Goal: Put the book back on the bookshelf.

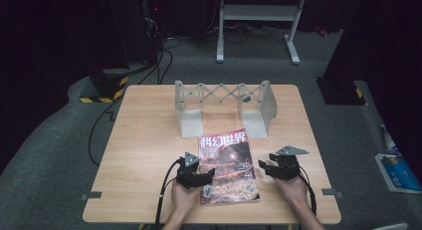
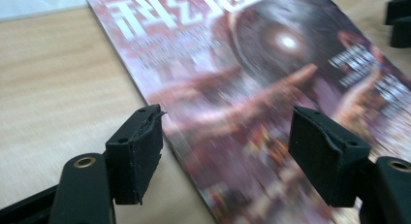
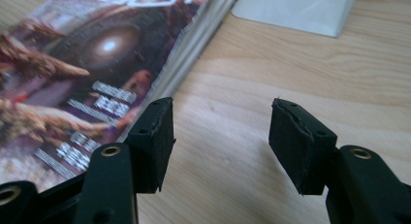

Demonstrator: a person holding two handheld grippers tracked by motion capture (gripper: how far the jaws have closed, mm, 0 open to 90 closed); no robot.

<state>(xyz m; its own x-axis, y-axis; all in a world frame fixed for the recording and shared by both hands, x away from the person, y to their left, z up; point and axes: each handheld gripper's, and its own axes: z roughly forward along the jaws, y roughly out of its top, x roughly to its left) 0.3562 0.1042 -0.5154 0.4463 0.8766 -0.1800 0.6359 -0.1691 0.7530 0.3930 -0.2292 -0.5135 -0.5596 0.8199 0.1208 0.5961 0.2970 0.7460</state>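
A magazine [image 1: 228, 165] with a reddish cover and white characters lies flat on the wooden table [image 1: 149, 140], near the front. My left gripper [image 1: 208, 174] is at its lower left corner. In the left gripper view its jaws [image 2: 225, 146] stand open just above the magazine [image 2: 252, 88], one jaw at the left edge and the other over the cover. My right gripper [image 1: 263, 168] is open just right of the magazine. In the right gripper view its jaws [image 3: 220, 136] hang over bare wood, with nothing between them, beside the magazine [image 3: 97, 54].
A grey expanding book rack [image 1: 224, 103] with two upright end plates stands at the back middle of the table; its white base [image 3: 295, 8] lies just beyond the magazine. A white frame [image 1: 259, 21] and cables sit on the floor behind. A blue object [image 1: 398, 172] lies on the floor at right.
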